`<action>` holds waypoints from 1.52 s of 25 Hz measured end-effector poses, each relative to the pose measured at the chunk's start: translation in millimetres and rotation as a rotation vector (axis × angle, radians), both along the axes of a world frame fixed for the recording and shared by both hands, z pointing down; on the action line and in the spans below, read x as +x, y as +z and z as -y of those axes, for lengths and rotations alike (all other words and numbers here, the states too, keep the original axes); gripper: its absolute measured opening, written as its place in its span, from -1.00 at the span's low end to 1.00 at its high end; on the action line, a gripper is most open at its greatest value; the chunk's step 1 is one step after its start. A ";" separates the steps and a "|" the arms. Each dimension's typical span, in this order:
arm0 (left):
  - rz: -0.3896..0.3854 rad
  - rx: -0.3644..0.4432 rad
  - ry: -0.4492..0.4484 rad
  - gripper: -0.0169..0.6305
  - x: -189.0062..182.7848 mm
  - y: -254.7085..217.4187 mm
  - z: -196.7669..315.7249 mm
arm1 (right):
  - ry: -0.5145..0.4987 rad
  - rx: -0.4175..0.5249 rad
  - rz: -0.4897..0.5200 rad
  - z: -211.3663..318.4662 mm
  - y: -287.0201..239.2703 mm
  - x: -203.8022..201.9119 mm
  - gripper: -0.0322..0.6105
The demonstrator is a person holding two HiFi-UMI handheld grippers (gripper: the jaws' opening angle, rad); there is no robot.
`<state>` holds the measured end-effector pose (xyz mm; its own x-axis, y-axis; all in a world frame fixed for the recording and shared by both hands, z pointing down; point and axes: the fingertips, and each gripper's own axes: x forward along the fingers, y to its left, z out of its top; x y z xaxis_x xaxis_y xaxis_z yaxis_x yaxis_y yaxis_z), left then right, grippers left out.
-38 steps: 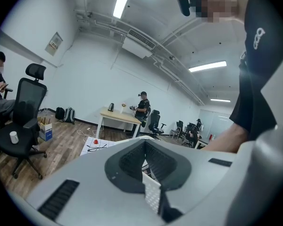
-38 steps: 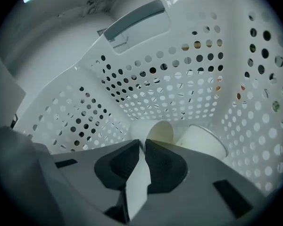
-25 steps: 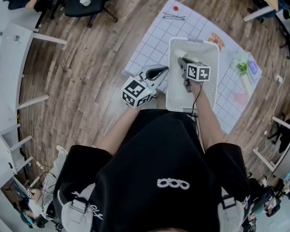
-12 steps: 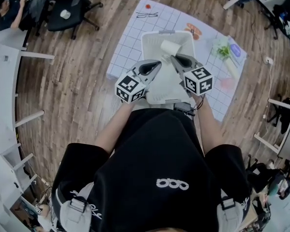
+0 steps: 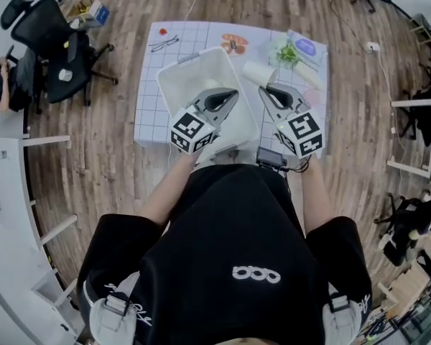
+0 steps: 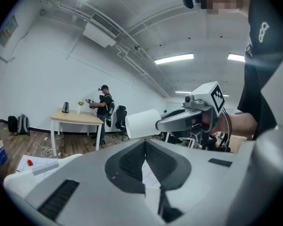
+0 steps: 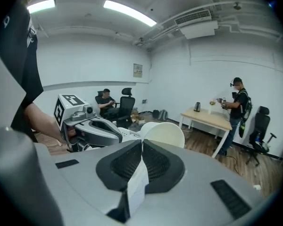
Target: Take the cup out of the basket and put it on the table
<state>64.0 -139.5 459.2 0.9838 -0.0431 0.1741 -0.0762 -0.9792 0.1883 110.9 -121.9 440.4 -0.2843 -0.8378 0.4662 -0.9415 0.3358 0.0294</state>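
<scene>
Cup, white: pinched by its wall in the right hand-held gripper, jaws narrow and closed on it. It is held out of the basket, just beside the right rim, above the gridded tabletop. Left hand-held gripper: jaws together, empty (over the basket).

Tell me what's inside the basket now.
The visible part of the basket is bare white floor and walls with nothing in it. The left gripper hangs over its near right corner and covers that part. The cup is outside, pinched in the right gripper.
</scene>
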 end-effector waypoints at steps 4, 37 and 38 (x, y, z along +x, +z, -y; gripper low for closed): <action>0.001 0.020 0.092 -0.92 37.6 -5.6 -23.1 | 0.106 0.001 0.000 -33.8 -0.8 42.1 -0.80; 0.116 0.002 0.129 -0.92 95.8 36.5 -68.6 | -0.179 -0.707 -0.693 -54.1 289.0 143.8 -0.80; 0.120 -0.003 0.123 -0.92 96.7 38.7 -67.4 | -0.194 -0.720 -0.708 -53.1 295.0 145.2 -0.80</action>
